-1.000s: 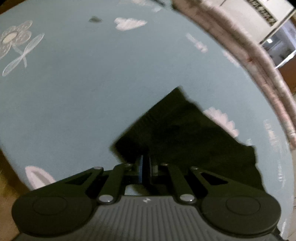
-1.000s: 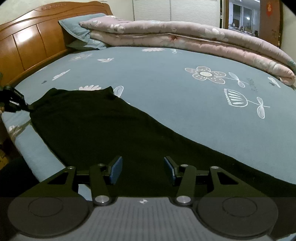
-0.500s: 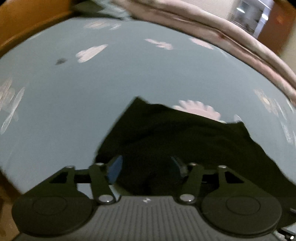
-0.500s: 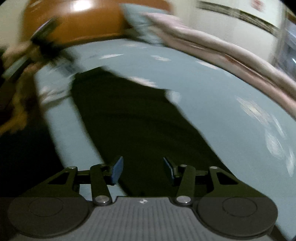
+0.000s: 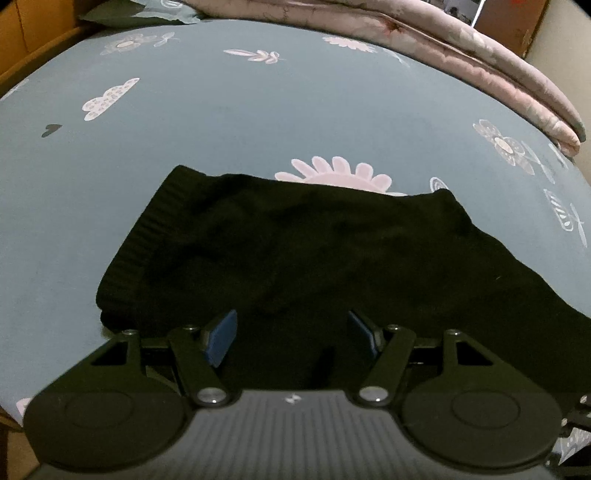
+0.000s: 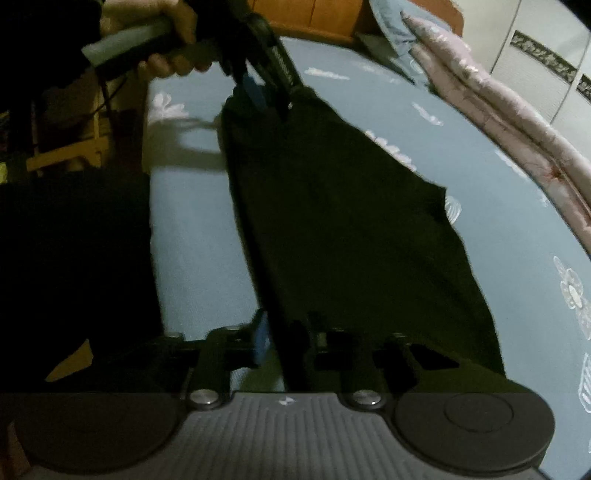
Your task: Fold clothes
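A black garment [image 5: 295,251] lies flat on the blue flowered bed sheet [image 5: 258,110], with a ribbed band along its left edge. My left gripper [image 5: 291,332] hovers open over its near end, blue pads [image 5: 221,336] wide apart with nothing between them. In the right wrist view the same garment [image 6: 351,229] stretches away from me. There, my right gripper [image 6: 280,332] is shut on the near edge of the cloth. At the far end a hand [image 6: 173,62] holds the left gripper [image 6: 267,98] just above the garment.
A rolled pink quilt [image 5: 480,55] runs along the far side of the bed. A blue pillow [image 6: 391,22] and the wooden headboard [image 6: 314,14] stand beyond it. The bed's side edge [image 6: 147,221] drops to a dark area on the left.
My left gripper was shut on the garment, then opened and let it go. My right gripper swung left along the cloth and closed on its near edge.
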{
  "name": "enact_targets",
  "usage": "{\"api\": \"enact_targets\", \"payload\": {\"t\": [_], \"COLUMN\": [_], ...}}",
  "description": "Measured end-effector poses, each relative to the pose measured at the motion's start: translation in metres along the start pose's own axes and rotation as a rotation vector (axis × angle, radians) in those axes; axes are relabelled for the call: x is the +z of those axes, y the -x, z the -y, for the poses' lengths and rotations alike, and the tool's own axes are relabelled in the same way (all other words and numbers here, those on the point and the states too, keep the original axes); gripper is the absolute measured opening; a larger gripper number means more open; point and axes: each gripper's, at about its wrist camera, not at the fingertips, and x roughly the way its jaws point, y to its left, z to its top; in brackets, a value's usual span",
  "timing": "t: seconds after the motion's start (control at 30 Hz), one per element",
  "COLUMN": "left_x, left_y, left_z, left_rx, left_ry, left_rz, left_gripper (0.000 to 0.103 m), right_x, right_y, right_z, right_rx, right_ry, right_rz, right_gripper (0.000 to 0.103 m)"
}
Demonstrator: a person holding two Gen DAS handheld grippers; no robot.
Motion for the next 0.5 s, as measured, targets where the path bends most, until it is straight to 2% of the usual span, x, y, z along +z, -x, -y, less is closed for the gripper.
{"api": "enact_targets", "payload": {"t": [0.03, 0.13, 0.2, 0.37, 0.5], "left_x": [0.000, -0.001, -0.002, -0.005, -0.006], "left_y": [0.000, -0.001, -0.002, 0.000, -0.006], "left_z": [0.001, 0.004, 0.005, 0.008, 0.009], "left_rx": [0.000, 0.006, 0.012, -0.002, 0.024], "left_ry": [-0.006, -0.021, -0.024, -0.043, -0.058], "left_rz": [0.000, -0.003, -0.007, -0.010, -0.029], "left_gripper": [0.066, 0.066, 0.066, 0.069, 0.070], "right_x": [0.000, 0.002, 0.001, 0.004, 0.004], "right_y": [-0.002, -0.009, -0.011, -0.001, 0.002], "right_z": [0.000, -0.001, -0.001, 0.005, 0.004], "right_rx": [0.004, 0.016, 0.005, 0.027, 0.032], "right_ry": [0.007, 0.028, 0.037, 0.010, 0.031], "right_rz": [-0.005, -0.020, -0.021, 0.005, -0.008], "right_gripper": [0.009, 0.008, 0.003, 0.002, 0.002]}}
